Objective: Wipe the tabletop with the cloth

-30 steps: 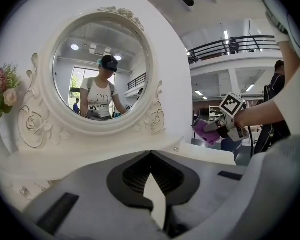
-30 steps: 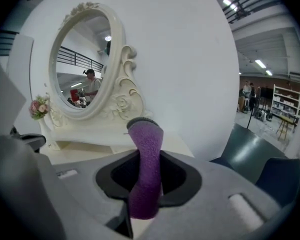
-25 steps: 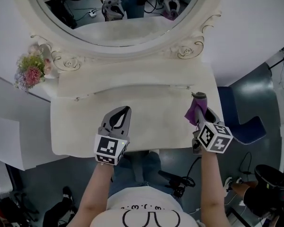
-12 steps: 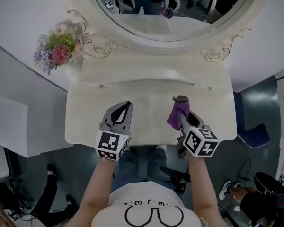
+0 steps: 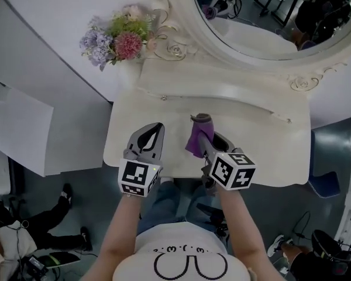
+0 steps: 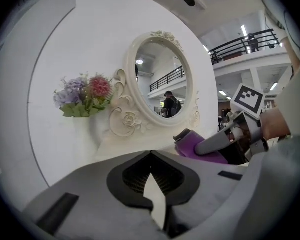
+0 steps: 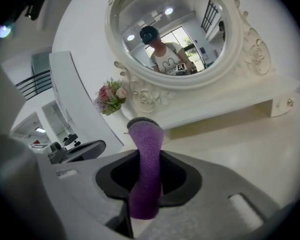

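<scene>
A cream dressing-table top (image 5: 251, 139) lies below an oval mirror (image 5: 263, 22). My right gripper (image 5: 200, 122) is shut on a purple cloth (image 5: 196, 142), which hangs over the middle of the tabletop; in the right gripper view the cloth (image 7: 146, 169) stands pinched between the jaws. My left gripper (image 5: 158, 126) hovers over the table's front left part, just left of the cloth, shut with nothing in it. In the left gripper view its jaws meet, and the purple cloth (image 6: 200, 146) shows to the right.
A bunch of pink and purple flowers (image 5: 114, 40) stands at the table's back left corner. A raised shelf (image 5: 222, 89) runs under the mirror. A white panel (image 5: 17, 130) stands on the floor at left. A blue chair (image 5: 324, 174) sits to the right.
Both grippers have shifted toward the table's left side; the right one carried the cloth from the right edge to the middle. The flowers now sit closer ahead.
</scene>
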Demonstrator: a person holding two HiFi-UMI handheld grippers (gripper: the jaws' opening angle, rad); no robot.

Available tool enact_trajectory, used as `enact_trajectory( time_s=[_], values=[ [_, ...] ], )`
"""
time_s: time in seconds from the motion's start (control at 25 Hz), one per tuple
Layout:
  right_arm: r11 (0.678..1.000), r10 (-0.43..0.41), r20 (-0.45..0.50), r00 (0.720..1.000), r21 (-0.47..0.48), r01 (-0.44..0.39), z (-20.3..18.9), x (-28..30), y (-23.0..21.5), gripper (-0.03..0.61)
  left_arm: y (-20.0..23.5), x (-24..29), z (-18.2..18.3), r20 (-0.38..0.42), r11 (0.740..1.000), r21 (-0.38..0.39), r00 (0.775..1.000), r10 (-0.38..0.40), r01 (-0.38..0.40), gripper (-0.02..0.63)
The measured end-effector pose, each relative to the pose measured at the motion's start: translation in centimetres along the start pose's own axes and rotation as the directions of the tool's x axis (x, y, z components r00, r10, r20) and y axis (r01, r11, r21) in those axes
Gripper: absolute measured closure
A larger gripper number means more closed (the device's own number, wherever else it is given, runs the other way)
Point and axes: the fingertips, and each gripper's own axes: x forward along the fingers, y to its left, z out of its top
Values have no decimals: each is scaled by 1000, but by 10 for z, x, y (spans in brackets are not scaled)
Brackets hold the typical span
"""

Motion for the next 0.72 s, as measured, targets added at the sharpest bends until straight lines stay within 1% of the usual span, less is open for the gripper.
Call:
enact_trajectory(
  time_s=[0.2, 0.4, 0.56, 0.72],
  values=[
    [995, 100, -59, 993, 20, -98, -21, 46, 62, 483, 50, -32, -6, 1, 996, -13, 996, 86, -86, 617],
    [982, 185, -123, 975, 52, -179, -48, 84, 115, 483, 93, -64, -13, 6, 985, -31, 986, 169, -168, 617],
    [973, 228, -184, 956, 69, -218, -73, 114, 154, 483, 119, -89, -18, 3, 972, -43, 973, 230, -230, 617],
    [964, 264, -245, 933, 100, -246, -101, 149, 189, 483, 141, -110, -25, -6, 961, -51, 962, 273, -273, 617]
  ],
)
